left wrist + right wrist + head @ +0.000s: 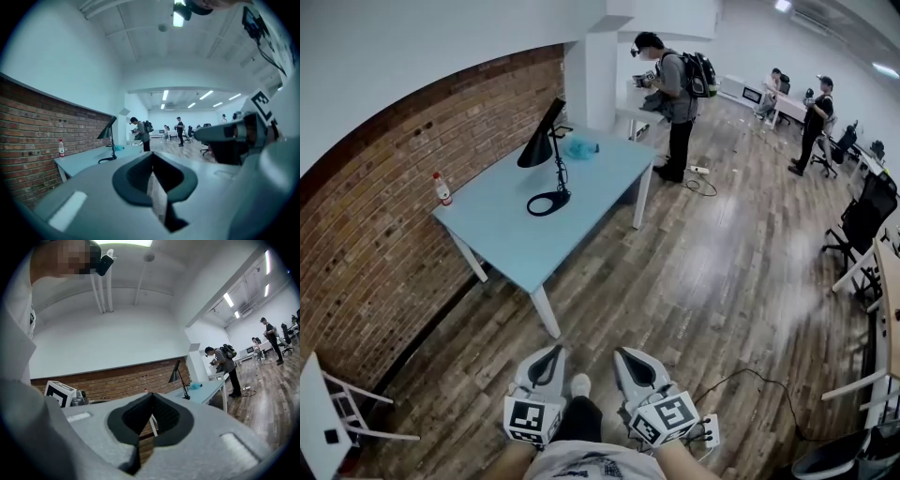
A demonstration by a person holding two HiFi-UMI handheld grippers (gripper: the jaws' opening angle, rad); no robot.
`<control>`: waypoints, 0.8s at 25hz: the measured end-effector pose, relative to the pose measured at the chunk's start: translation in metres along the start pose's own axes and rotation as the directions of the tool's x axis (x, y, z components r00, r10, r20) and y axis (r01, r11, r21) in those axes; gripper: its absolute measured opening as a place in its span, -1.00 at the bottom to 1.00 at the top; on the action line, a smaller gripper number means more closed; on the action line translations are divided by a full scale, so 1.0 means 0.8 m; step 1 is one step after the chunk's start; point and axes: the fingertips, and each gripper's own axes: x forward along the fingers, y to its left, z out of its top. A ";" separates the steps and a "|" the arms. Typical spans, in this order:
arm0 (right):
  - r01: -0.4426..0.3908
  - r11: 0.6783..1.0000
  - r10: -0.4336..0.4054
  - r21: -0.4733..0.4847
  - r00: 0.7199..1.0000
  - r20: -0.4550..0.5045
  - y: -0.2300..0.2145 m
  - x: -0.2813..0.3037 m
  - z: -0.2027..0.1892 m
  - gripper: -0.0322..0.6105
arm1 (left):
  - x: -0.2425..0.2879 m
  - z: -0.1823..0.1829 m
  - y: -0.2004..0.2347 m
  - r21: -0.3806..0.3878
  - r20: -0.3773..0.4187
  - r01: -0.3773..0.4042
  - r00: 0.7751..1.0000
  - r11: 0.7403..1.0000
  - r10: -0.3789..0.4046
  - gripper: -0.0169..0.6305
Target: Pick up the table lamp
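Observation:
A black table lamp (546, 157) with a cone shade, thin stem and ring base stands on the light blue table (506, 225) by the brick wall. It also shows far off in the left gripper view as the lamp (108, 139) and in the right gripper view as the lamp (180, 377). My left gripper (549, 356) and right gripper (630, 357) are low in the head view, side by side over the wooden floor, well short of the table. Both are shut with nothing between their jaws.
On the table's left corner stands a small bottle (442, 188); a teal cloth (579, 147) lies behind the lamp. A person (673, 98) stands past the table's far end, others farther off. Office chairs (864, 225) line the right. A cable (741, 384) lies on the floor.

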 end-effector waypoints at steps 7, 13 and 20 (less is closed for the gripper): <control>0.017 1.000 -0.017 0.002 1.000 -0.013 -0.071 0.124 0.012 -0.91 | 0.120 0.006 0.076 -0.006 -0.016 0.027 1.000 1.000 -0.027 -0.97; 0.009 1.000 -0.010 -0.016 1.000 -0.007 -0.112 0.244 0.036 -0.91 | 0.211 0.016 0.163 -0.003 -0.022 0.026 0.999 1.000 -0.027 -0.97; 0.004 1.000 -0.005 -0.028 1.000 -0.013 -0.141 0.355 0.047 -0.90 | 0.292 0.026 0.248 -0.017 -0.003 0.022 1.000 1.000 -0.022 -0.97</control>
